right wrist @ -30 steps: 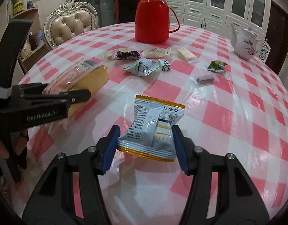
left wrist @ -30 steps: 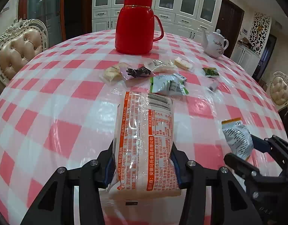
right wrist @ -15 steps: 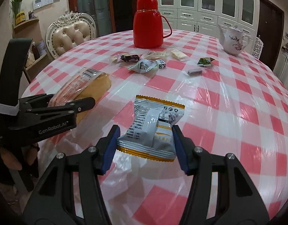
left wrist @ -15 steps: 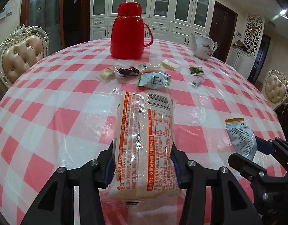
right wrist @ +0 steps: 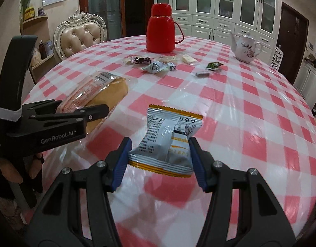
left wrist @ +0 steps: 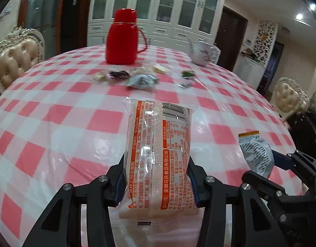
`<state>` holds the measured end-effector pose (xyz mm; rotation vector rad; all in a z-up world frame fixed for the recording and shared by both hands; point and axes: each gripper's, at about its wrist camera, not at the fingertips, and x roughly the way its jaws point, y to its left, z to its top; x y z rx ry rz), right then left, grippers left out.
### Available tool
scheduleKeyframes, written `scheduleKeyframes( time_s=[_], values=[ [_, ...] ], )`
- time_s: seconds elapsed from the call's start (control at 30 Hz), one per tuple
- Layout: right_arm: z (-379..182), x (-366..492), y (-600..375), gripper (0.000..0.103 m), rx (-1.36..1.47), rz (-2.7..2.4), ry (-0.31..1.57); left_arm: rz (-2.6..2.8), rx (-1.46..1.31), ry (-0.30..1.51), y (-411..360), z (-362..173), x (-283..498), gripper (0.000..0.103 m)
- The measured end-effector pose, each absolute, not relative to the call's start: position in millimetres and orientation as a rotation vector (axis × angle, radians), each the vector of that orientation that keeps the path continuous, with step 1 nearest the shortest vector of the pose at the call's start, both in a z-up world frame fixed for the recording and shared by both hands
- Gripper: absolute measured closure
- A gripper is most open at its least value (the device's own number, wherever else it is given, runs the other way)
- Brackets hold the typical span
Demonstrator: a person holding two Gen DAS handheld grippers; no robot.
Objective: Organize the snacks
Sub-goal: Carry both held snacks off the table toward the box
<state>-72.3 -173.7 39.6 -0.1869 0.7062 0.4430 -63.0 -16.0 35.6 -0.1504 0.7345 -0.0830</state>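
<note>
My left gripper [left wrist: 157,182] is shut on a long clear bread packet with orange print [left wrist: 159,154], held above the checked tablecloth [left wrist: 55,119]. In the right wrist view that same bread packet [right wrist: 96,94] sticks out of the left gripper [right wrist: 84,113] at the left. A silver and orange snack pouch [right wrist: 168,144] sits pinched between the blue pads of my right gripper [right wrist: 160,162], lifted over the near part of the table. The pouch [left wrist: 255,152] shows again at the right of the left wrist view. Several small wrapped snacks [right wrist: 156,66] lie loose near the table's far side.
A red thermos jug [right wrist: 161,34] stands at the back of the round table [right wrist: 260,103], with a white teapot [right wrist: 245,48] to its right. Padded chairs [right wrist: 79,38] flank the table. A white cabinet wall [right wrist: 219,4] fills the background. A hand [right wrist: 9,170] grips the left tool.
Both grippers have drawn back toward the near edge of the table with their packets; the thermos and loose snacks look smaller and farther away. Neither grip has changed.
</note>
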Motion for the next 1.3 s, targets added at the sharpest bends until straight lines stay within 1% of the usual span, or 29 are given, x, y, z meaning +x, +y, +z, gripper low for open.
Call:
scheduleKeyframes(
  time_s=[0.27, 0.87, 1.03, 1.3],
  values=[
    [39.4, -106.8, -213.1, 0.043, -0.187, 0.382, 0.701, -0.159, -0.062, 0.729, -59.6, 38.7, -88.9, 0.053],
    [42.2, -176.5, -334.4, 0.043, -0.174, 0.19, 0.693, -0.425, 0.189, 0.719, -197.9, 37.8, -148.1, 0.053],
    [37.6, -193.0, -367.0, 0.043, -0.205, 0.137, 0.722, -0.499, 0.253, 0.723, -230.2, 35.4, -162.8, 0.053],
    [18.2, -212.3, -431.8, 0.042, -0.287, -0.018, 0.84, -0.669, 0.335, 0.717, -279.3, 30.5, -192.8, 0.053]
  ],
)
